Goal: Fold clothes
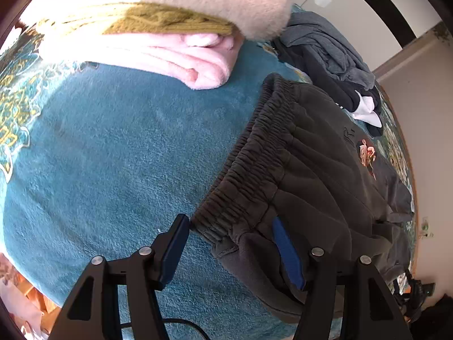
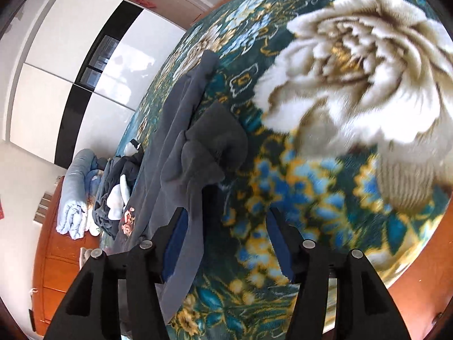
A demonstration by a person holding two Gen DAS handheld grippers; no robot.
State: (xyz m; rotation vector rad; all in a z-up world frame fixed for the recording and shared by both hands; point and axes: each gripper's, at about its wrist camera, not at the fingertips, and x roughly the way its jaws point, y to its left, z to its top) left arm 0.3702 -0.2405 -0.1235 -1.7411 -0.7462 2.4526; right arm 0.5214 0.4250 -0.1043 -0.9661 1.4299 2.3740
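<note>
The left gripper (image 1: 229, 243) holds its jaws apart over the elastic waistband of the dark grey fleece trousers (image 1: 305, 170) lying on the teal floral plush bed blanket (image 1: 113, 155), pads not pressing. Its right pad partly hides the cloth. The right gripper (image 2: 226, 240), jaws apart and empty, hangs over the trouser leg (image 2: 203, 147); the blanket there is blurred.

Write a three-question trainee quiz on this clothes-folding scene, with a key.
1. True or false: the left gripper is clamped on the dark sweatpants.
2. What lies directly beneath the olive knit in the folded stack? A) pink fleece B) grey jacket C) white socks
3. Fill in: the sweatpants lie on a ____ blanket.

Key: 1 false, its jaws stand open at the waistband corner; 2 A, pink fleece; 3 teal.
</note>
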